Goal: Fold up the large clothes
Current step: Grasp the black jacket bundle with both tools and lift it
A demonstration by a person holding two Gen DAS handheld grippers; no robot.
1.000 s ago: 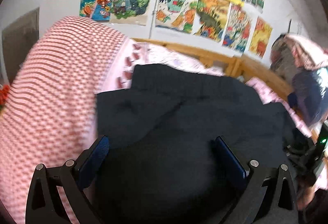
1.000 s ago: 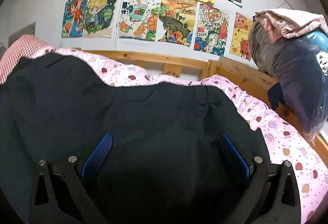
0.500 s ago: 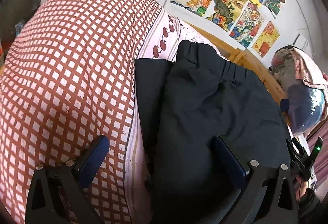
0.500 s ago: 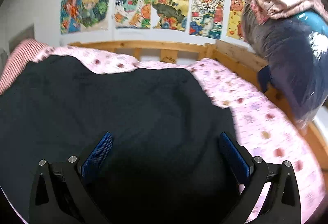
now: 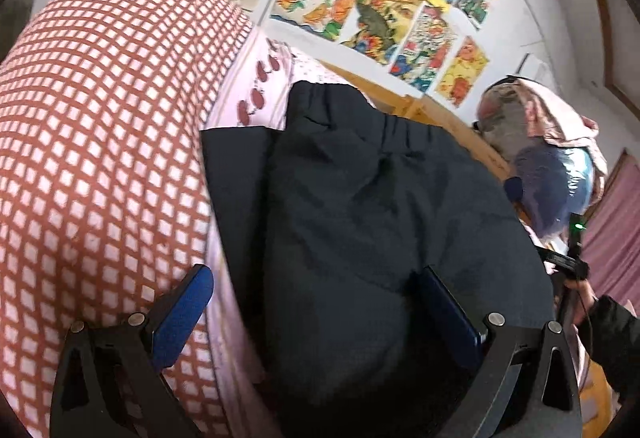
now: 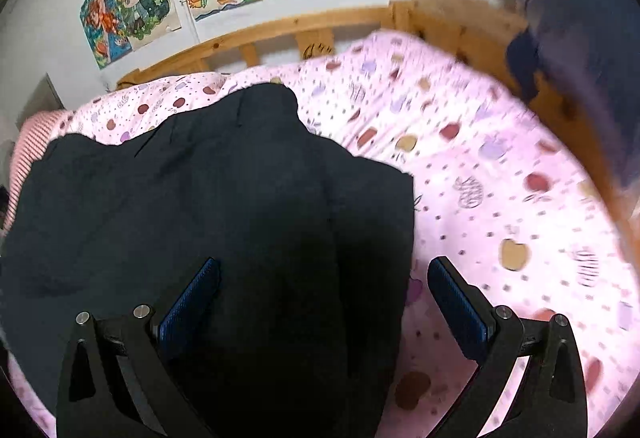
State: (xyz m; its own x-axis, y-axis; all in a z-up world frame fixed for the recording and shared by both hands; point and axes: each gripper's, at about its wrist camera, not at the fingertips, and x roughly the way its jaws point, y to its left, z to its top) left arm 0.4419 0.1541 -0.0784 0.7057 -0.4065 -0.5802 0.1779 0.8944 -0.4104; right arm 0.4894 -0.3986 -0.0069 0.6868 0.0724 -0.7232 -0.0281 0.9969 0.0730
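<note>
Lying across the pink bed sheet printed with apples and dots (image 6: 500,165), a large dark navy garment of thin woven cloth (image 6: 224,205) is seen partly folded, with a gathered waistband (image 5: 400,125) at its far end in the left wrist view and one layer lapped over another along its left side. The left gripper (image 5: 316,302) is held above the near end of the garment with its blue-padded fingers (image 5: 182,304) spread wide and nothing clamped; one finger sits over the red-and-white checked pillow (image 5: 100,117), the other over the dark cloth. The right gripper (image 6: 324,290) is likewise spread wide and empty, straddling the garment's right edge, one finger over cloth and one over the sheet.

Several risks are judged from here. If the left fingers are closed where they hang, the pillow's checked cover or the sheet could be pinched together with the cloth, and both would be dragged with the fold. If only the top lapped layer is caught, the layers could slide apart and the fold already made could be undone. At the right edge, a grasp taken too shallow could slip off the thin cloth. Unequal lifting by the two grippers would likely leave a skewed, wrinkled crease. Whether contact with the cloth exists cannot be told. The wooden bed rail (image 6: 280,33) stands well clear.
</note>
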